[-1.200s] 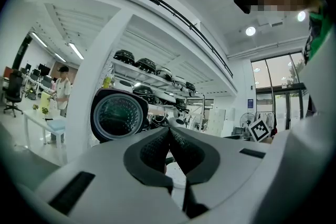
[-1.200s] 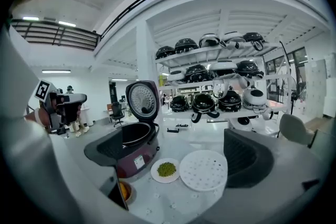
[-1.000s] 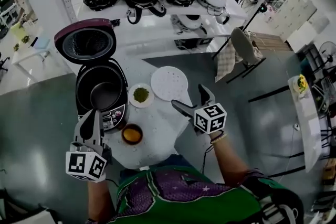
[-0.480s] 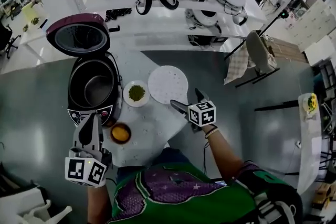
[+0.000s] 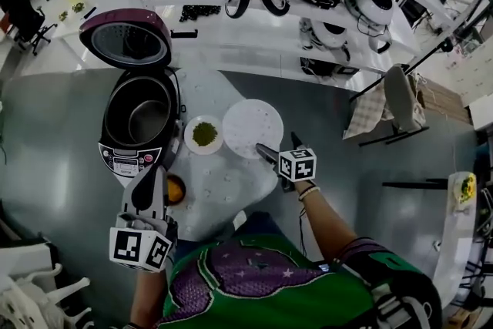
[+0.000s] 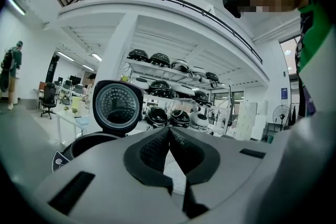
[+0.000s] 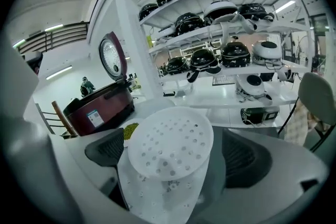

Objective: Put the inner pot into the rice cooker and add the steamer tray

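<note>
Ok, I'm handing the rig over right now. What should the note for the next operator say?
Left gripper: fingers shut, empty, by the front of the rice cooker.
Right gripper: fingers open, at the near edge of the steamer tray, not gripping it.
Things: cooker lid is up; inner pot appears seated inside; steamer tray lies flat on the table beside a small dish of green beans.
Done: pot in, it seems.
Left: grip the tray and set it into the pot.
</note>
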Tool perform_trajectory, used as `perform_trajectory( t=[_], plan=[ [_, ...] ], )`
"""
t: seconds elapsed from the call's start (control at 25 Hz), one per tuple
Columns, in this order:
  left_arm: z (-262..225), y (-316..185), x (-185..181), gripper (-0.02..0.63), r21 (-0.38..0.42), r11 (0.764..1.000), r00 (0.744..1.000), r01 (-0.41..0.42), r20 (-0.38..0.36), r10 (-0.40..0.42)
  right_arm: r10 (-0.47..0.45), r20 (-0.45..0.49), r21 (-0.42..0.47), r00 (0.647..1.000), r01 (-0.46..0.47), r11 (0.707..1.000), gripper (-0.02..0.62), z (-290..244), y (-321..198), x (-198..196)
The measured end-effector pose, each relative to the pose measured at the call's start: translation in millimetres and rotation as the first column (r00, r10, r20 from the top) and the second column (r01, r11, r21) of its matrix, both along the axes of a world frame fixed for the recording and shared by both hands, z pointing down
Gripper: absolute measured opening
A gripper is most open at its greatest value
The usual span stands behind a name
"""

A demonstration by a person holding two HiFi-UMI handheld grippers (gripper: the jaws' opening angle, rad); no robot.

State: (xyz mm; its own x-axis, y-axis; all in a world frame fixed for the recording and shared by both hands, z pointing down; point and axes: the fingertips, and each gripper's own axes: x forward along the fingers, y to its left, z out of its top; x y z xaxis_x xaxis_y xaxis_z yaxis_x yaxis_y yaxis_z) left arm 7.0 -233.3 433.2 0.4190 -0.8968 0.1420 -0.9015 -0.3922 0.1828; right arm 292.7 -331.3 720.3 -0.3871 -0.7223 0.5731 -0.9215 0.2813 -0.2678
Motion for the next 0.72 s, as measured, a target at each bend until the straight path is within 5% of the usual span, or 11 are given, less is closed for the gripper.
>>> perform_trajectory(
  t=[0.44, 0.72],
  plan=[
    [18.2, 20.8, 36.3, 0.023, 0.013, 0.994, 0.994, 0.109, -0.015, -0.109, 0.002, 0.021, -0.053, 1.0, -0.001, 0.999, 0.534, 43.7, -16.9, 26.2],
    [14.8, 31.2, 25.2, 0.023, 0.059, 0.972, 0.973, 0.229, -0.014, -0.228, 0.014, 0.031, -0.123, 0.999, -0.01, 0.992, 0.474, 66.7, -22.2, 33.6]
  ],
)
